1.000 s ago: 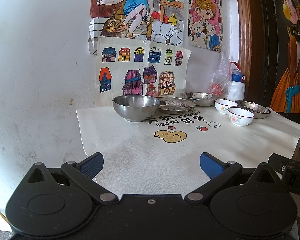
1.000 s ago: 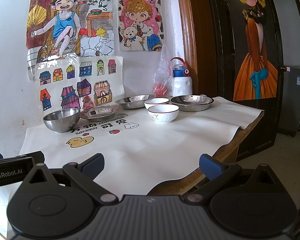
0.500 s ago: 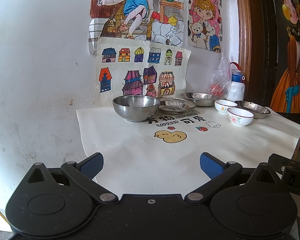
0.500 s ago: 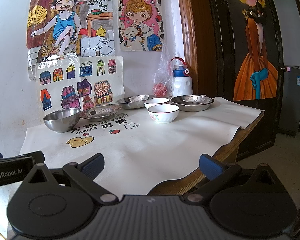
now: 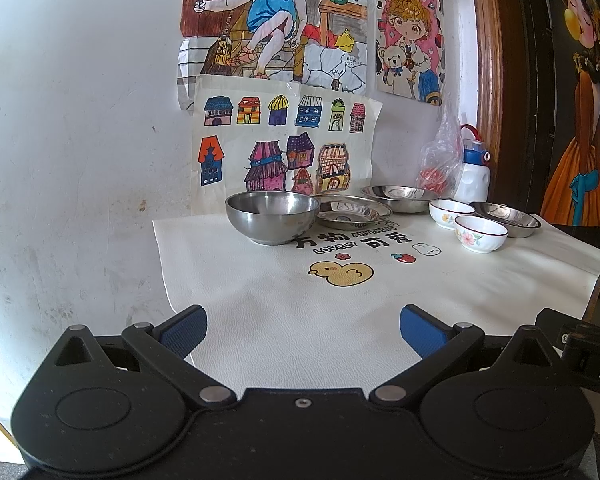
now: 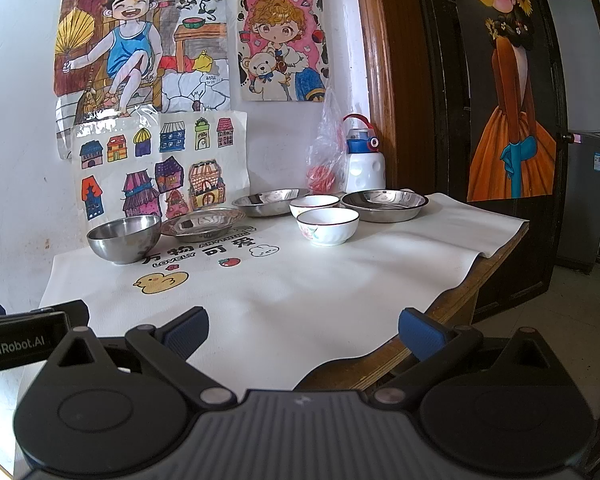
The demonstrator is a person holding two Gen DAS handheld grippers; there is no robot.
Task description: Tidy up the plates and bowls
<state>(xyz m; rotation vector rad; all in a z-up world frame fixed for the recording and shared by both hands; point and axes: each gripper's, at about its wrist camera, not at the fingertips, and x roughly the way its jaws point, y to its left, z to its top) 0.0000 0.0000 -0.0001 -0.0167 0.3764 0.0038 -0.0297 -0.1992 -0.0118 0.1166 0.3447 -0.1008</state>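
A deep steel bowl (image 5: 272,216) (image 6: 125,239) stands at the far left of the white mat (image 5: 300,304). Behind it lie a shallow steel plate (image 5: 354,211) (image 6: 206,222) and a second steel plate (image 5: 398,198) (image 6: 272,201). Two white ceramic bowls with red rims, the nearer (image 5: 480,233) (image 6: 327,226) and the farther (image 5: 451,213) (image 6: 314,205), sit to the right, beside a third steel plate (image 5: 505,219) (image 6: 384,205). My left gripper (image 5: 302,330) is open over the mat's near edge. My right gripper (image 6: 303,332) is open at the table's front right corner. Both hold nothing.
A white and blue bottle (image 6: 363,160) and a plastic bag (image 6: 325,148) stand against the wall at the back. Drawings (image 5: 284,144) hang on the wall. The wooden table edge (image 6: 452,312) drops off at the right, next to a dark door (image 6: 508,120).
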